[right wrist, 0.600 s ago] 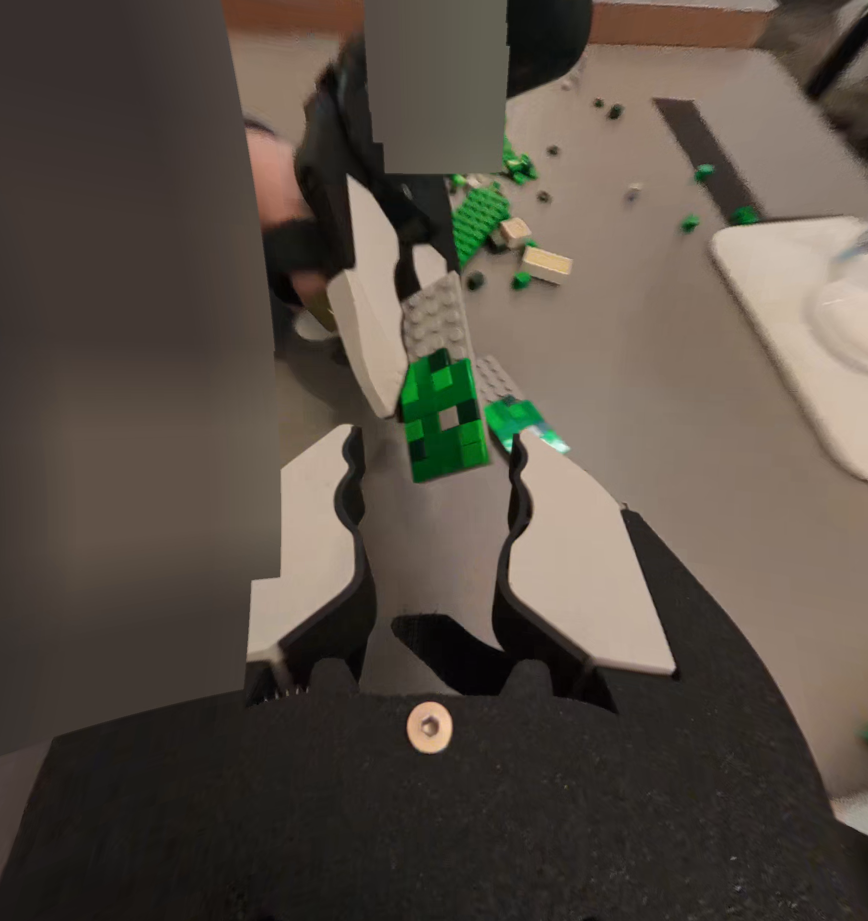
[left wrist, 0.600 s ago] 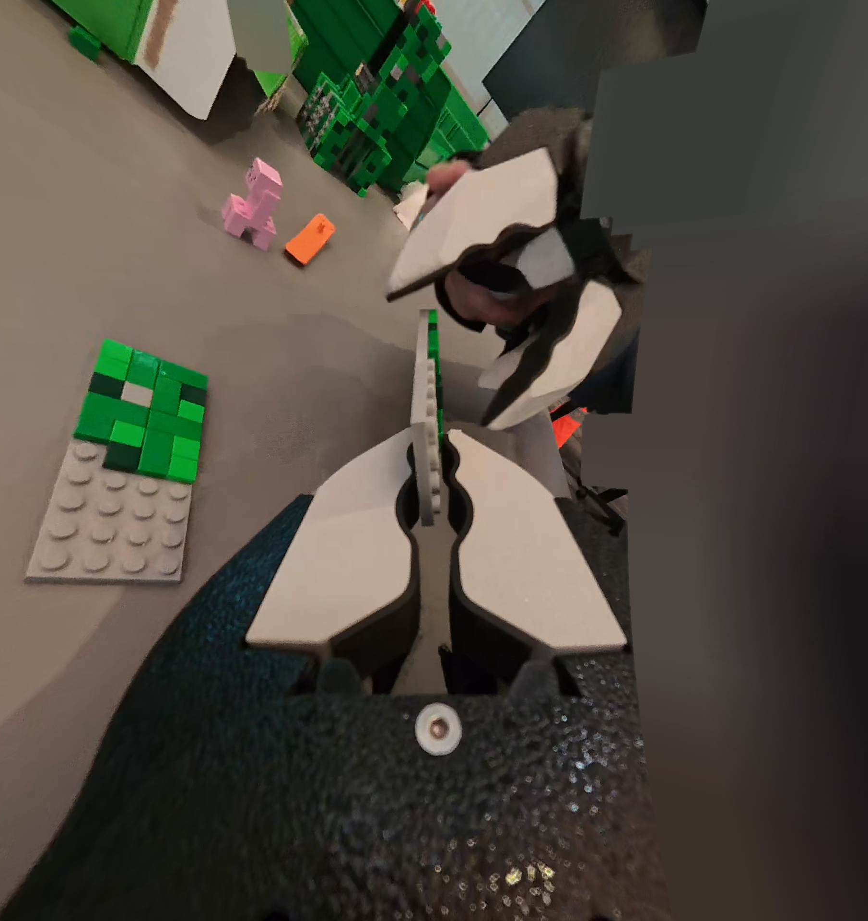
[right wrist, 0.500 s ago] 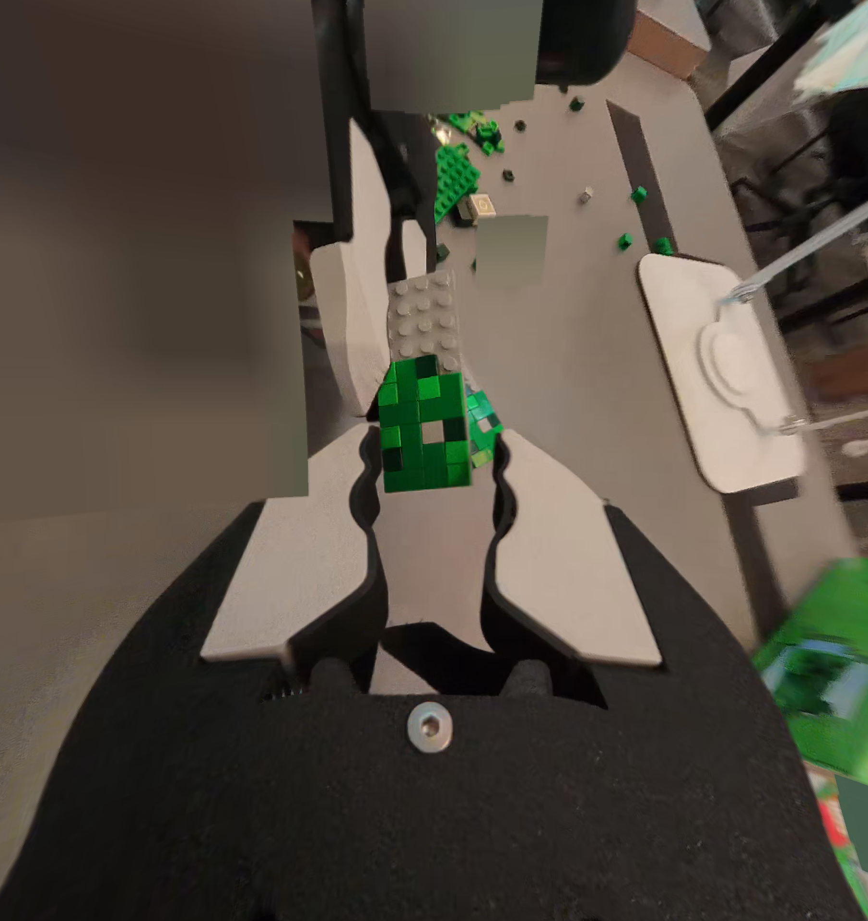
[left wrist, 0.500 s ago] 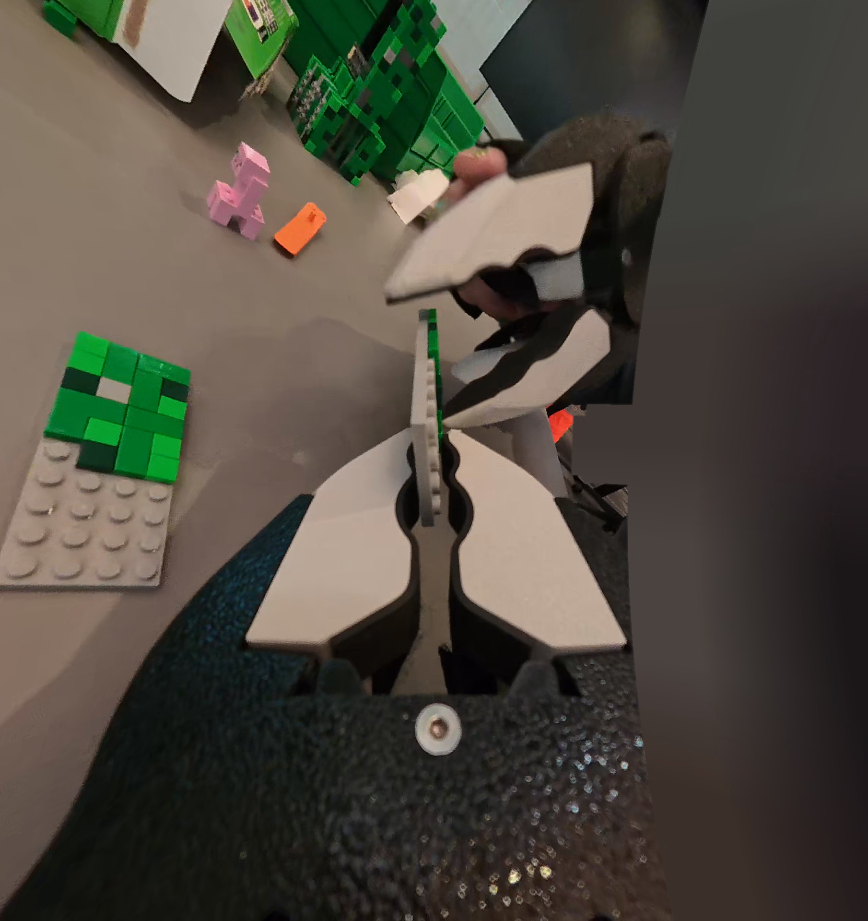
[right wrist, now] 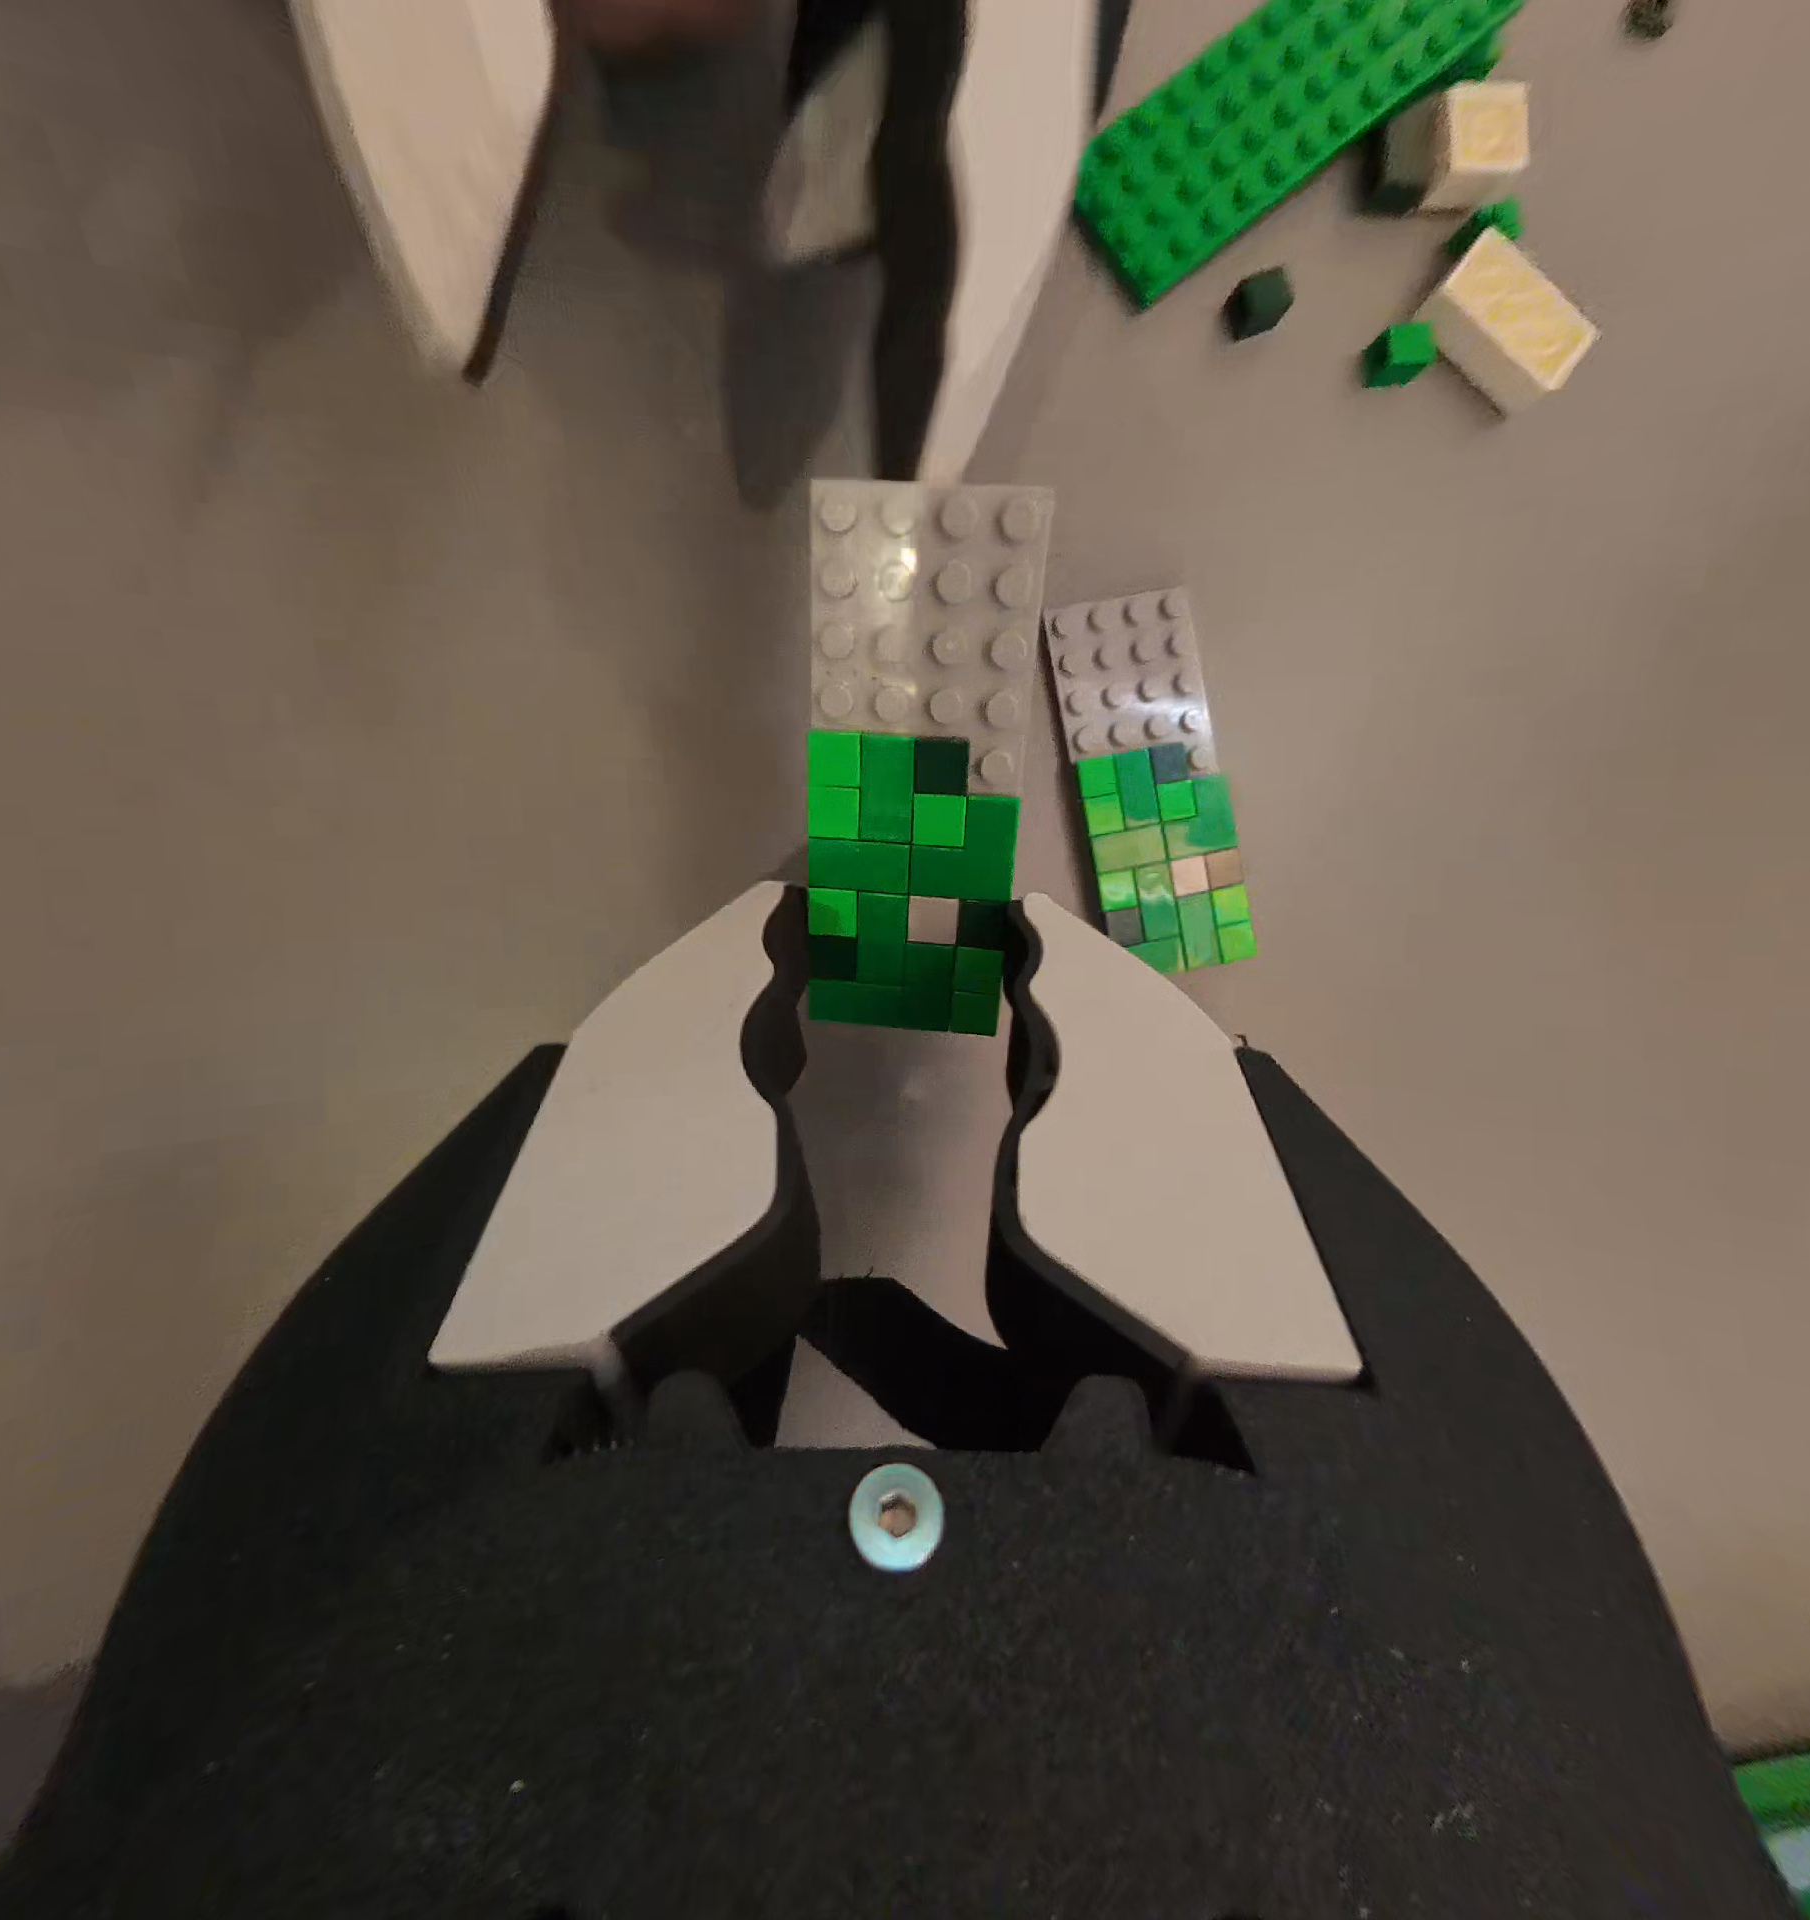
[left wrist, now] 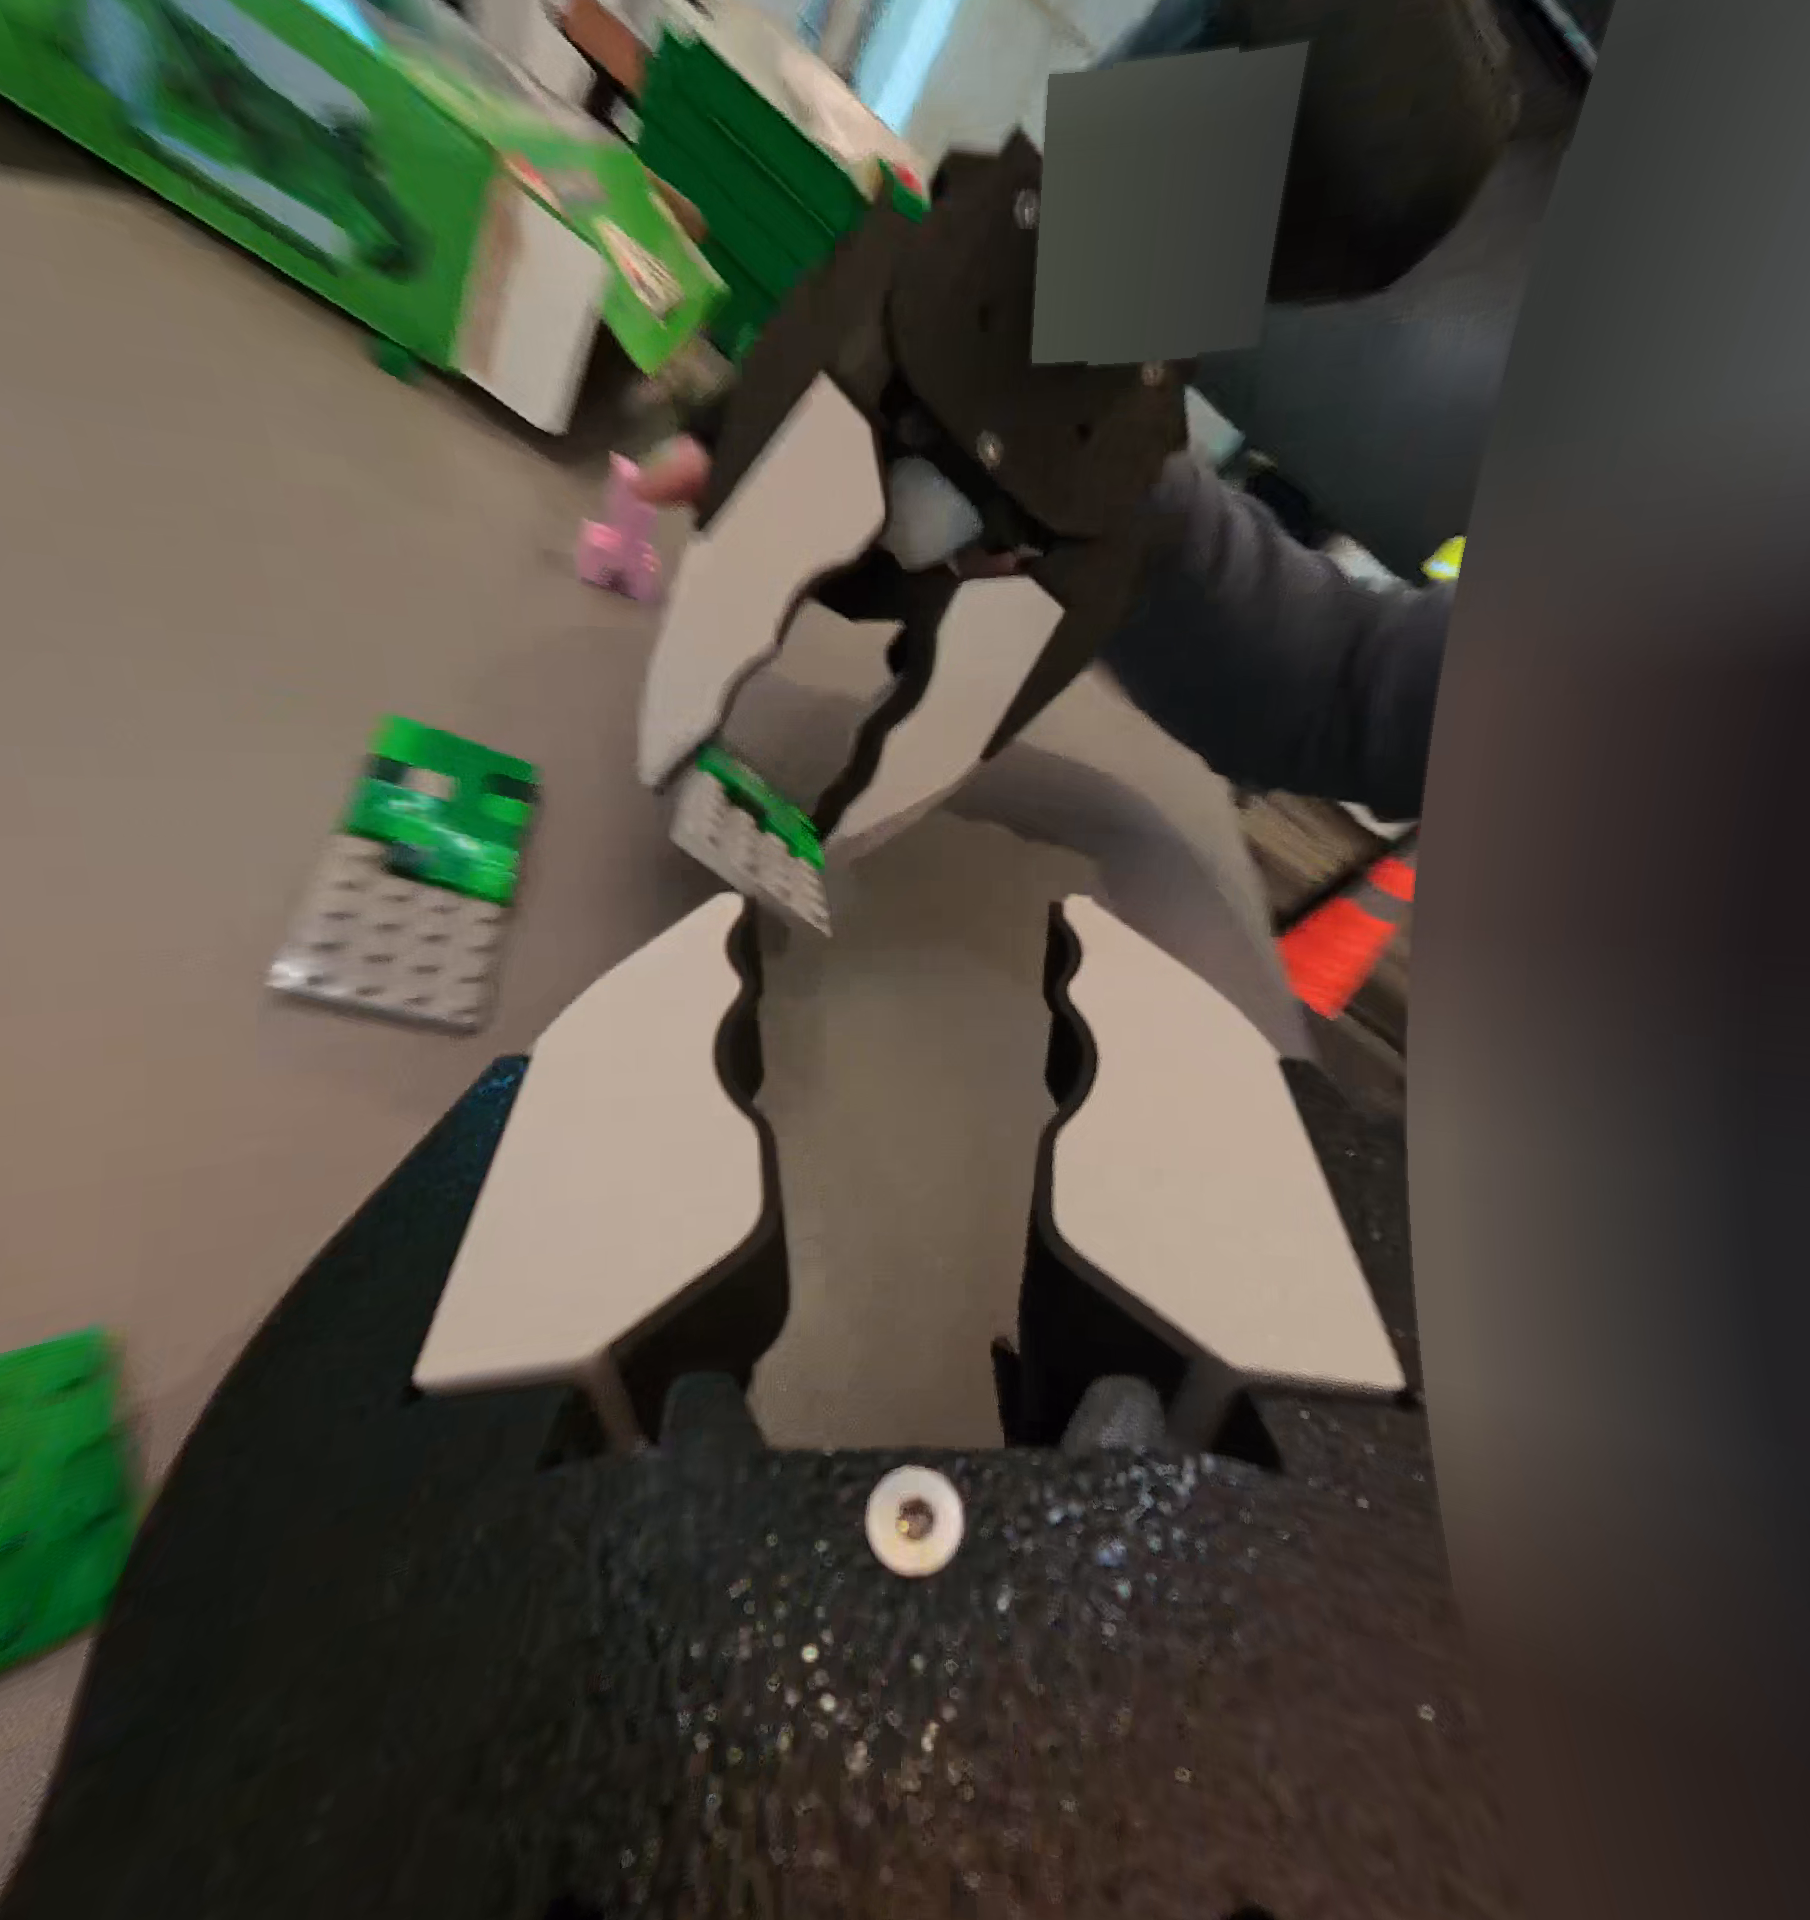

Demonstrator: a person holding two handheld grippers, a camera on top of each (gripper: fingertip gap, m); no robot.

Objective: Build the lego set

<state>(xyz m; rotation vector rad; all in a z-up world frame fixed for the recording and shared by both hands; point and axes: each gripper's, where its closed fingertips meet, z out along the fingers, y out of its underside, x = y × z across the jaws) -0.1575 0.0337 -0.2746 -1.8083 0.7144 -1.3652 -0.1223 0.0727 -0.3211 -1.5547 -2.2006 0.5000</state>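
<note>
Plate gripped by the right claw (right wrist: 911, 914)!
The grey-and-green plate (right wrist: 916, 769) is clamped; the left claw (left wrist: 901, 914) is spread apart, empty, above the tabletop (left wrist: 205, 623).

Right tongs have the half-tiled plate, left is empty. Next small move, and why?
Probably lower the held plate onto the table beside the second plate. The right tongs pinch only its green-tiled end and the left tongs are open and empty, so nothing braces it for pressing on tiles.

Left tongs (left wrist: 901, 914) agape, right tongs (right wrist: 906, 904) clamped.
</note>
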